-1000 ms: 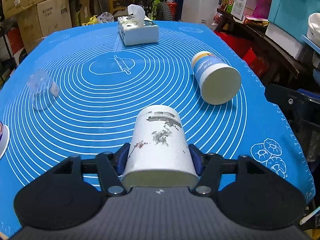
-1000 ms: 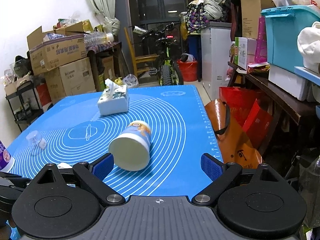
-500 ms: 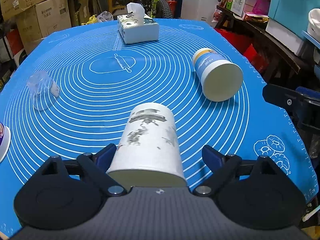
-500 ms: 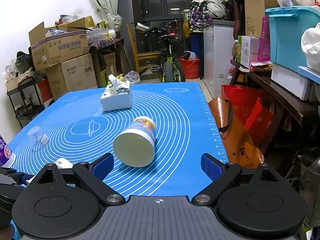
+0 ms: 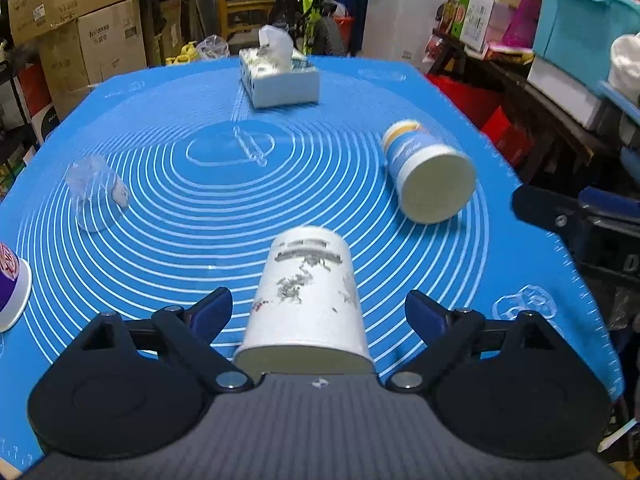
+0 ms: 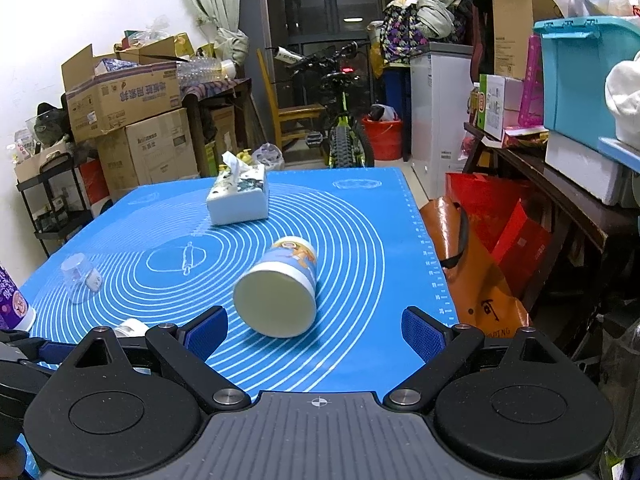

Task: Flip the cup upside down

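Left wrist view, white cup (image 5: 306, 300) inverted, left hand-held gripper (image 5: 318, 312) spread wide

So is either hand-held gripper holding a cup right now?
No. The left hand-held gripper is open around the white paper cup without touching it, and the right hand-held gripper is open and empty.

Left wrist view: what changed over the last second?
The left gripper let go of the white paper cup with grey print: shut on it before, its jaws now stand apart from the upside-down cup's sides. The blue-and-white cup lying on its side, white tissue box and open right gripper stayed.
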Available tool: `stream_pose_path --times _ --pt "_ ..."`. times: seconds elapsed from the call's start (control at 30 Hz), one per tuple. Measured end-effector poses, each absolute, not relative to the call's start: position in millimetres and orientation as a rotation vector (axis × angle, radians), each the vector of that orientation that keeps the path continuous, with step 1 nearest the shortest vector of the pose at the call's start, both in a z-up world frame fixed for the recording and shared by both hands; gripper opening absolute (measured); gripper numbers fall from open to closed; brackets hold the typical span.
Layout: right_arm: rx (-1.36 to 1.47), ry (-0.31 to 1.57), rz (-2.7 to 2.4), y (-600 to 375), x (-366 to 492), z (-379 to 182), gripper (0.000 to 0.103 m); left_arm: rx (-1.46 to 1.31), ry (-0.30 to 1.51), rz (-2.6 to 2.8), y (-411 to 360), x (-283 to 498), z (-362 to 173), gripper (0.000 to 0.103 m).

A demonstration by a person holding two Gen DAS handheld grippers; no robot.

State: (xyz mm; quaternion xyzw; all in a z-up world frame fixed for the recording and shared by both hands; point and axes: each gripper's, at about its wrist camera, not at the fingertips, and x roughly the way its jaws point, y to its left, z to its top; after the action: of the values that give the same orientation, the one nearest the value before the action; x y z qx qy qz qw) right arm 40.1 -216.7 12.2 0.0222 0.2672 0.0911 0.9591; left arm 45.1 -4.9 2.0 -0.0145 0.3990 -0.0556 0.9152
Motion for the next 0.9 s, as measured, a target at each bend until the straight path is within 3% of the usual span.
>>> stream_pose_path --times 0.23,0.47,0.9 --pt "0.058 0.545 0.221 -210.9 38.0 32.9 0.094 -0.021 0.739 -0.103 6.8 31.3 34.6 0.094" --pt "0.045 0.662 0.337 -176.9 54.2 49.0 0.095 -0.025 0.726 -0.025 45.5 32.9 39.2 0.094" --pt "0.074 1.063 0.463 -87.9 111.2 9.2 0.093 -0.023 0.781 0.108 120.2 45.7 6.1 0.094"
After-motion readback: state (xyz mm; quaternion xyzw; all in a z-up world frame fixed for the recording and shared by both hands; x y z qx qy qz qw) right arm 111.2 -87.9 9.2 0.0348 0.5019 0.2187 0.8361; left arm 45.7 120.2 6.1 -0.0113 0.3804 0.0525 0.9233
